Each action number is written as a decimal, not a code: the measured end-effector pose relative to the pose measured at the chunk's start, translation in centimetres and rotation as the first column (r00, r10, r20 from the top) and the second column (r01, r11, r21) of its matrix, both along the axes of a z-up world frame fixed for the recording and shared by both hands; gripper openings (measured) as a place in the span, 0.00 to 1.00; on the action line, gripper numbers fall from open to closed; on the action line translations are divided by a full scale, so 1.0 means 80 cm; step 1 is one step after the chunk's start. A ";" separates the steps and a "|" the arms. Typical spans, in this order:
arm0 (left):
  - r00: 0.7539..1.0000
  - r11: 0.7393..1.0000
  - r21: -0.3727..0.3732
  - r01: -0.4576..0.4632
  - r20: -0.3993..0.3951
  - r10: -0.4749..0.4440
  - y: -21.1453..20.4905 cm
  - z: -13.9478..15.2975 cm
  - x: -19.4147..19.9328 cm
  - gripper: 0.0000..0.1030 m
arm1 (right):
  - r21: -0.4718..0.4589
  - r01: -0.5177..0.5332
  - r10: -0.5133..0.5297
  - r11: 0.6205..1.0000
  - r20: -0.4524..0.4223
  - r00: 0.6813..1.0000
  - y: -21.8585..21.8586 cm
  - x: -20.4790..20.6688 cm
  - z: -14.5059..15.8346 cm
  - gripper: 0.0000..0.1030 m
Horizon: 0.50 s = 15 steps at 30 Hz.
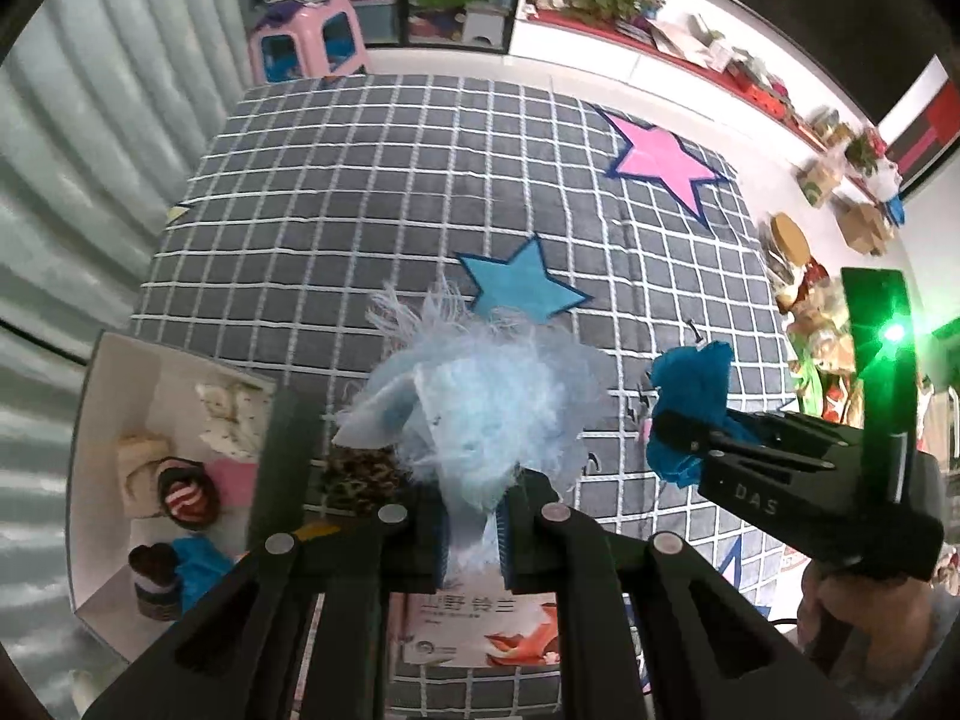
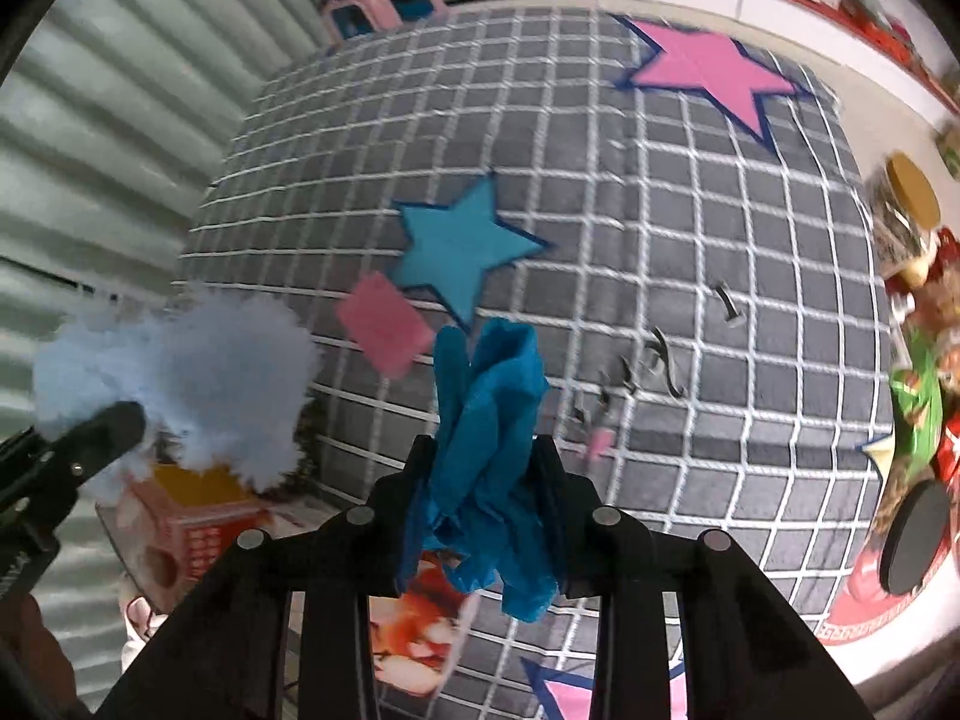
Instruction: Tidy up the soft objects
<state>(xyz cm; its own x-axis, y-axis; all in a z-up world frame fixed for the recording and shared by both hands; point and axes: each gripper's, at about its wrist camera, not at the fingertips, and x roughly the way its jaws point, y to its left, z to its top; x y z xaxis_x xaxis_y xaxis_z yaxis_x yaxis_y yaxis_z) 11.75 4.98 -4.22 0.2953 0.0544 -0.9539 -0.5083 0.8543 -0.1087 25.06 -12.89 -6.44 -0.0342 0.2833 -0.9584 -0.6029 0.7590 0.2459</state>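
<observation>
My left gripper (image 1: 474,531) is shut on a fluffy light-blue soft toy (image 1: 480,396) and holds it above the grey grid rug (image 1: 360,210); the toy also shows in the right wrist view (image 2: 180,372). My right gripper (image 2: 486,480) is shut on a crumpled blue cloth (image 2: 486,420), also seen in the left wrist view (image 1: 693,402) to the toy's right. A white box (image 1: 114,396) at lower left holds several soft items. A pink sponge-like piece (image 2: 384,324) lies on the rug near the blue star.
A tissue pack (image 1: 480,630) lies on the rug under the left gripper. A red-orange carton (image 2: 198,516) sits at lower left. Small dark clips (image 2: 660,360) lie on the rug. A pink stool (image 1: 309,39) stands at the far edge; cluttered goods (image 1: 816,324) line the right.
</observation>
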 end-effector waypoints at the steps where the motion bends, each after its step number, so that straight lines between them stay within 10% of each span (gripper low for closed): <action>1: 1.000 1.000 0.001 -0.007 0.004 0.007 0.003 0.002 -0.004 0.13 | 0.005 -0.007 0.007 1.000 0.005 1.000 0.005 -0.003 0.005 0.33; 15: 0.997 0.999 0.016 -0.029 0.072 0.027 0.022 0.028 -0.060 0.13 | 0.026 -0.044 0.042 0.999 0.063 0.997 0.071 -0.062 0.014 0.33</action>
